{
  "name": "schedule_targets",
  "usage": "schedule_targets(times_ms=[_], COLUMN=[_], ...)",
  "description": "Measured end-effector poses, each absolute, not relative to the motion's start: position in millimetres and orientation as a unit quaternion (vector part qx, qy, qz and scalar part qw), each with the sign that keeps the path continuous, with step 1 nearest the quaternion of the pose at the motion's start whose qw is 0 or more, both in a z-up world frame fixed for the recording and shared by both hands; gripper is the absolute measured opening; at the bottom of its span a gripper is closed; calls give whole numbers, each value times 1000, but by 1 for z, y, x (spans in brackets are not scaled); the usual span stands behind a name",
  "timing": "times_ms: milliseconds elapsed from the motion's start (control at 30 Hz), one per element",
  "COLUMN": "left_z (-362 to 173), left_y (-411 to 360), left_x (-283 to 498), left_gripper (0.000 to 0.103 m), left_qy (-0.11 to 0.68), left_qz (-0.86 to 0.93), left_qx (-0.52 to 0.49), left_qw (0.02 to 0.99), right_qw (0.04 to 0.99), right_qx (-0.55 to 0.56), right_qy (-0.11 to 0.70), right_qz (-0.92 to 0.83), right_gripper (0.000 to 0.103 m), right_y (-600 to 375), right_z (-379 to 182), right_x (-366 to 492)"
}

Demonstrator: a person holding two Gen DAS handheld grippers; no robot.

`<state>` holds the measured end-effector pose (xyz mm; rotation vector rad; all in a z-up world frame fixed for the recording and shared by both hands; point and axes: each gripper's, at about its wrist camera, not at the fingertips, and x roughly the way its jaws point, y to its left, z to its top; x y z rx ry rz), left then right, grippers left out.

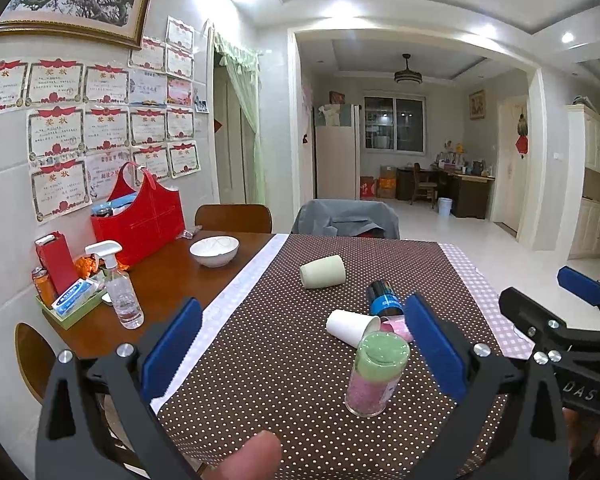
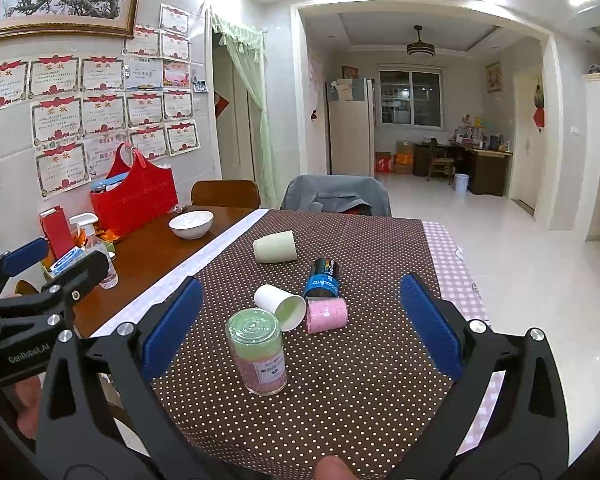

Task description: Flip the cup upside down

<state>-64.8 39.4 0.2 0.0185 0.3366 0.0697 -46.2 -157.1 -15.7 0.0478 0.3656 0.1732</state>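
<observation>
Several cups stand or lie on the dotted brown cloth (image 1: pixel 260 360). A clear cup (image 1: pixel 376 374) with a green base stands upside down nearest me; it also shows in the right wrist view (image 2: pixel 258 350). A white paper cup (image 1: pixel 350 326) (image 2: pixel 280 305), a pink cup (image 2: pixel 326 314), a black-and-blue cup (image 1: pixel 384 298) (image 2: pixel 322 278) and a pale green cup (image 1: pixel 323 271) (image 2: pixel 275 246) lie on their sides behind it. My left gripper (image 1: pixel 300 344) is open and empty, held short of the cups. My right gripper (image 2: pixel 300 320) is open and empty too.
A white bowl (image 1: pixel 214 250), a spray bottle (image 1: pixel 120 292), a red bag (image 1: pixel 144 216) and a green tray of small items (image 1: pixel 70 304) sit on the wooden table at the left. Chairs stand at the far edge. A pink checked cloth (image 2: pixel 452 276) covers the right edge.
</observation>
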Motion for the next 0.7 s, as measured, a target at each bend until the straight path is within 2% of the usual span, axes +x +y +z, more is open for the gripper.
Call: schedule_targets(times_ms=[700], left_z=[-2], left_y=[42], left_x=[-66], left_gripper=[99], left_qy=[160], left_qz=[36], left_qx=[2], left_qw=[986], right_qw=[978], right_qx=[31], right_qy=[185], right_qz=[92], right_gripper=[97], right_y=[-157], right_z=[-20], right_x=[-44])
